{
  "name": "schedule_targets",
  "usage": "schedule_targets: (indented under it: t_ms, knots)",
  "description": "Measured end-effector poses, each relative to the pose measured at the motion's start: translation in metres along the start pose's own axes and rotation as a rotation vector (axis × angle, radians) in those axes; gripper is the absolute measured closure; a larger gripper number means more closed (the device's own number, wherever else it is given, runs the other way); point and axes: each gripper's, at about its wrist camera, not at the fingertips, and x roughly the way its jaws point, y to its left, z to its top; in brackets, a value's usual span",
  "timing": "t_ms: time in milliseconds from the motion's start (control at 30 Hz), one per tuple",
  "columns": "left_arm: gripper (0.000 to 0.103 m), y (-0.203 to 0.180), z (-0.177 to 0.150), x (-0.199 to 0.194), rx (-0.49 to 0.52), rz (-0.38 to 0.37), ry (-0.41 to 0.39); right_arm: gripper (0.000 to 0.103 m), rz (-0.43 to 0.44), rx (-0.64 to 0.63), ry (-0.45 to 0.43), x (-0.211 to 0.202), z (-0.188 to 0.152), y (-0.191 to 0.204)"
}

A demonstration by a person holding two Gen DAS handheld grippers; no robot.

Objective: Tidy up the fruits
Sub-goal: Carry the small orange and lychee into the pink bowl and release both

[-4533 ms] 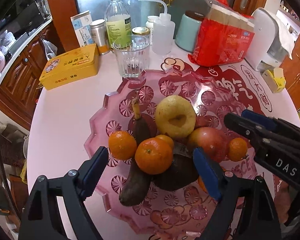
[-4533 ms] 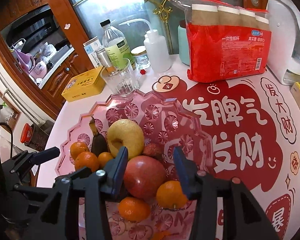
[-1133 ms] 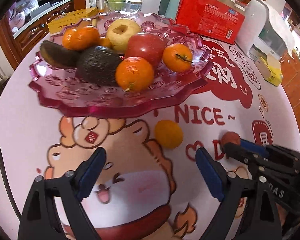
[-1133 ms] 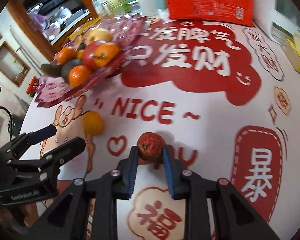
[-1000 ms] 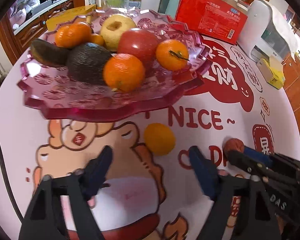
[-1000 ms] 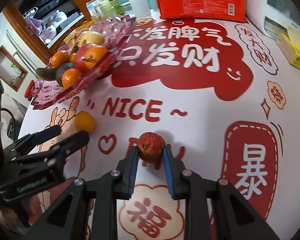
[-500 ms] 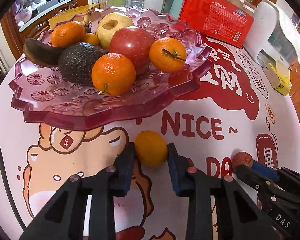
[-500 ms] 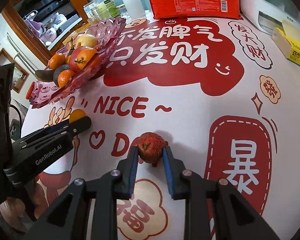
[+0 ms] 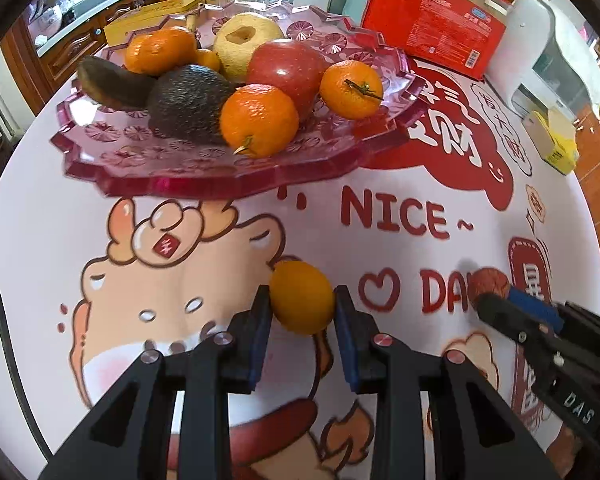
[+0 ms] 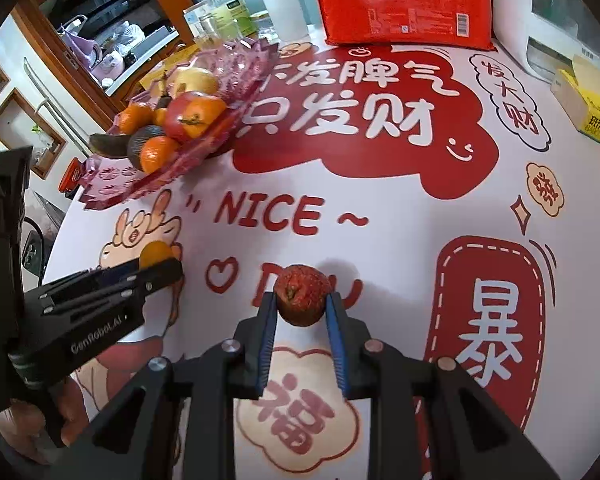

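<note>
Left wrist view: left gripper [image 9: 302, 312] now has its jaws clamped on the small orange citrus [image 9: 302, 297], lower centre of frame; a second ago they stood wide on either side of it, the fruit loose on the surface [image 9: 40, 208]. Blue pads press both flanks. The citrus looks barely clear of the printed cloth, or resting on it; cannot tell which.

Right gripper [image 10: 302, 312], right wrist view: jaws narrow, holding a rough red lychee-like fruit [image 10: 301, 295] at lower centre, same as a second ago. It also shows at right of the left view, poking past the dark finger tip.

Pink glass fruit tray [image 9: 228, 180] sits across the upper left of the left view, loaded: avocado [image 9: 188, 100], red apple [image 9: 288, 68], pale pear [image 9: 246, 42], several mandarins [image 9: 260, 120], a dark banana [image 9: 112, 82]. The tray is well apart from both held fruits.

Reading: both stray fruits are now secured, one per gripper. The grasp step seems done on the left; what remains is likely carrying each to its place. The round citrus could slip if squeezed off-centre.
</note>
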Motion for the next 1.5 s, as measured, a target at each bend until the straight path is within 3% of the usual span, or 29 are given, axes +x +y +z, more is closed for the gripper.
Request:
schedule_targets:
  t_ms: [300, 567, 800, 1100, 1267, 1367, 1500]
  knots:
    - [0.074, 0.017, -0.005, -0.056, 0.042, -0.042, -0.028, 0.078, 0.015, -0.031, -0.064, -0.035, -0.003, 0.039]
    - [0.074, 0.037, 0.020, -0.131, 0.130, -0.097, -0.088, 0.078, 0.054, -0.082, -0.160, -0.085, 0.009, 0.087]
    - [0.074, 0.053, 0.058, -0.213, 0.236, -0.078, -0.217, 0.078, 0.074, -0.139, -0.263, -0.145, 0.041, 0.132]
    - [0.074, 0.065, 0.120, -0.301, 0.369, 0.043, -0.472, 0.078, 0.025, -0.184, -0.431, -0.220, 0.114, 0.176]
    - [0.074, 0.071, 0.149, -0.309, 0.360, 0.019, -0.510, 0.078, -0.003, -0.165, -0.468, -0.220, 0.145, 0.190]
    - [0.073, 0.075, 0.164, -0.289, 0.337, -0.013, -0.476, 0.078, -0.023, -0.148, -0.461, -0.200, 0.156, 0.195]
    - [0.073, 0.078, 0.178, -0.232, 0.307, -0.047, -0.379, 0.078, -0.043, -0.109, -0.397, -0.155, 0.164, 0.190]
